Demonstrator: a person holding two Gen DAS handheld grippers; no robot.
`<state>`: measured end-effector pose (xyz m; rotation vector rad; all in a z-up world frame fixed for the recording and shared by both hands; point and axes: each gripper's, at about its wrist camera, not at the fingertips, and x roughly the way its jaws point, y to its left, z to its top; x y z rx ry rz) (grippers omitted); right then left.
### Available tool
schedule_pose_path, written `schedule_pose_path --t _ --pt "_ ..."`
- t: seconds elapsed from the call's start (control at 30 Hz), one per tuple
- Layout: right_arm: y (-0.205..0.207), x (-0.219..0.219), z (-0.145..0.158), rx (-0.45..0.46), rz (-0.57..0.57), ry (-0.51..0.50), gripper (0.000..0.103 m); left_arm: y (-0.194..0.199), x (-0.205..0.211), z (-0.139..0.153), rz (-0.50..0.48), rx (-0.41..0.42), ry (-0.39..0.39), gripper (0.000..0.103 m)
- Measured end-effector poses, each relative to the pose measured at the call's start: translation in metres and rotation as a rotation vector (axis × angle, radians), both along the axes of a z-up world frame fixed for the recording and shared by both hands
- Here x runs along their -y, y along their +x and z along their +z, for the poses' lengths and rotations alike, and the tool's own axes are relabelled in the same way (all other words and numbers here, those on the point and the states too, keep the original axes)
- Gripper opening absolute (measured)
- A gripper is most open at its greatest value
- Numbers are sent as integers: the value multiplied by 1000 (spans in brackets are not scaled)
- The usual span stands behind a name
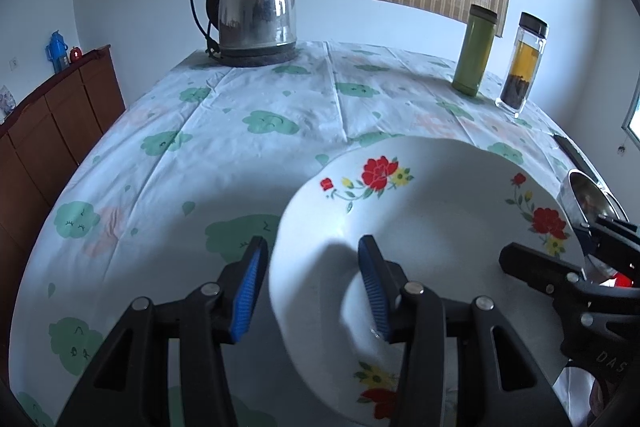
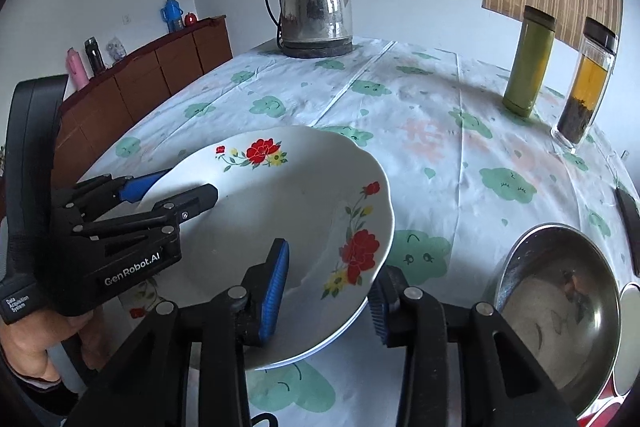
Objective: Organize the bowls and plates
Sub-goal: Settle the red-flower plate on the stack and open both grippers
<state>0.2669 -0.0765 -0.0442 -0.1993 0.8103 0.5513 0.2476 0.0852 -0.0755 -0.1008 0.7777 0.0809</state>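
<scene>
A white plate with red flowers (image 1: pixel 440 211) (image 2: pixel 288 211) sits near the table's front; in the right wrist view a second plate's rim shows under it. My left gripper (image 1: pixel 312 287) (image 2: pixel 176 187) is open, its jaws straddling the plate's left rim. My right gripper (image 2: pixel 332 291) (image 1: pixel 560 259) is open, its jaws straddling the plate's right rim. A steel bowl (image 2: pixel 560 315) (image 1: pixel 588 195) stands right of the plate.
A steel kettle (image 1: pixel 252 3) (image 2: pixel 316 3) stands at the table's far edge. A green flask (image 1: pixel 474 51) (image 2: pixel 528 63) and a glass tea jar (image 1: pixel 522 67) (image 2: pixel 586 83) stand far right. A wooden cabinet (image 1: pixel 52 131) is left of the table.
</scene>
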Motion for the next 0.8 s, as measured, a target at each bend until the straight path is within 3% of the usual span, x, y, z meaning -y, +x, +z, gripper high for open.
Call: schedule_pose_path --t 0.13,0.23,0.43,0.57,0.63,0.73,0.8 --pt "-3 -3 0 42 8 -44 41 0 0 0 0 0 1 46" --pt "7 9 0 -49 3 69 44 0 0 0 -2 -1 1 46" --pt "9 14 0 -91 -8 134 44 -1 0 -1 0 -3 -2 46" --pt "14 23 2 -120 -38 203 44 0 4 -3 -15 -18 11 52" --pt "12 22 5 -98 -45 190 45 -1 5 -3 -16 -19 16 52" --pt "7 15 4 -14 -82 65 55 -1 3 -3 -12 -21 12 55" --pt "7 16 6 8 -89 58 56 -1 2 -3 -6 -22 11 55"
